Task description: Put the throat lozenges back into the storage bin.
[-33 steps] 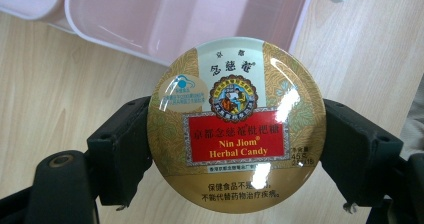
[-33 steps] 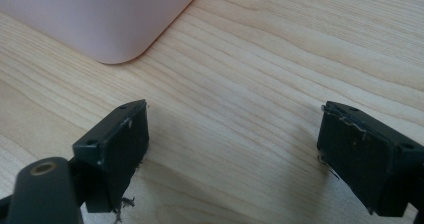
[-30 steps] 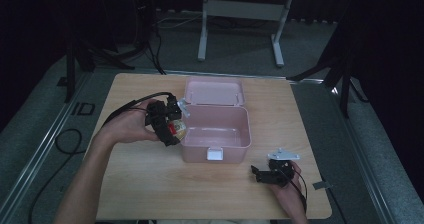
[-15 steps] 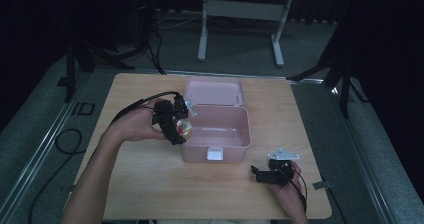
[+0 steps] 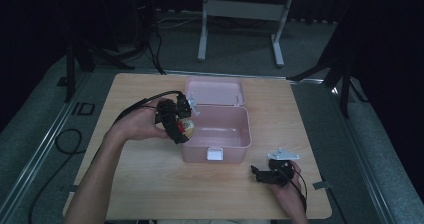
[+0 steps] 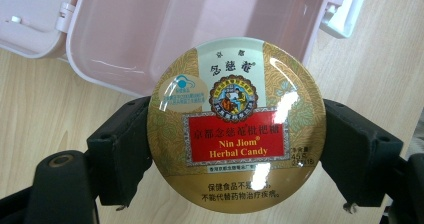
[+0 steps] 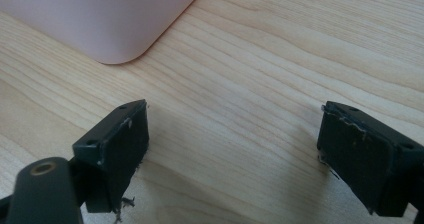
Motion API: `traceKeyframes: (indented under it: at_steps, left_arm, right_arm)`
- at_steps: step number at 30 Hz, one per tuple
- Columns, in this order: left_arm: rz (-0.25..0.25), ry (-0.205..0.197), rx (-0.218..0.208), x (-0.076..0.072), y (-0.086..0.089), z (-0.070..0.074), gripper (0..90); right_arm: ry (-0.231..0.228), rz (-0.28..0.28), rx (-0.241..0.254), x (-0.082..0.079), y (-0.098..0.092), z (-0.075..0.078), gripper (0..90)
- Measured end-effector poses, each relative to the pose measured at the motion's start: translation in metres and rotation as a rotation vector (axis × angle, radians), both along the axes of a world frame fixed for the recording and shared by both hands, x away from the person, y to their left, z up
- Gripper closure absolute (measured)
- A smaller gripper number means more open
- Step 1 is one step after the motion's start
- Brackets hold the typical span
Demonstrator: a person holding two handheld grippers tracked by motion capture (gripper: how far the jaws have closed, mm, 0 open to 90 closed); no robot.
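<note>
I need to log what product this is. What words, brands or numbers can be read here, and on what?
"Nin Jiom" on the red panel of the round candy tin, held in the left gripper.
"Herbal Candy" just below it on the same panel.
Chinese characters at the top, in the red panel and along the bottom of the tin: there, but not transcribed.
Small print at the panel's lower right and on the pale round sticker: too small to read.
"ID" on the floor left of the table.

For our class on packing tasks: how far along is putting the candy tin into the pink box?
Done: the pink box stands open and the left gripper grips the candy tin. In hand: the tin hangs at the box's left rim. Left: lowering it inside and releasing. The right gripper rests open on the table.
</note>
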State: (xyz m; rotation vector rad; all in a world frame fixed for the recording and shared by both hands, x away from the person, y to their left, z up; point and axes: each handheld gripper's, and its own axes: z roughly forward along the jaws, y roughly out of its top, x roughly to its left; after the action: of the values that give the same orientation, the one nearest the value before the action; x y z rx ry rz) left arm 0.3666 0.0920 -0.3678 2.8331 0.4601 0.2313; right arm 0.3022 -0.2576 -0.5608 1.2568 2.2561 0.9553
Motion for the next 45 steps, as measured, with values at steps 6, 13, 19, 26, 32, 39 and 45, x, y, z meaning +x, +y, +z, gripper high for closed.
traceKeyframes:
  at_steps: [6, 13, 19, 26, 32, 39, 45]
  left_arm:
    - [0.004, -0.010, -0.008, 0.001, -0.003, -0.002, 20.5]
    - [0.002, -0.007, -0.005, 0.003, -0.007, -0.003, 20.5]
    - [-0.001, -0.001, -0.006, 0.003, -0.010, -0.004, 20.5]
    - [-0.011, 0.007, -0.009, 0.003, -0.015, -0.006, 20.4]
    - [-0.016, 0.009, -0.007, 0.005, -0.018, -0.007, 20.4]
    - [-0.021, 0.014, -0.010, 0.006, -0.021, -0.009, 20.4]
    - [-0.030, 0.022, -0.006, 0.006, -0.023, -0.010, 20.4]
  right_arm:
    - [0.000, 0.000, 0.000, 0.000, 0.000, 0.000, 12.9]
    - [0.000, 0.000, 0.000, 0.000, 0.000, 0.000, 12.9]
    - [0.000, 0.000, 0.000, 0.000, 0.000, 0.000, 12.9]
    - [0.000, 0.000, 0.000, 0.000, 0.000, 0.000, 12.9]
    - [0.000, 0.000, 0.000, 0.000, 0.000, 0.000, 12.9]
    - [0.000, 0.000, 0.000, 0.000, 0.000, 0.000, 12.9]
    - [0.000, 0.000, 0.000, 0.000, 0.000, 0.000, 12.9]
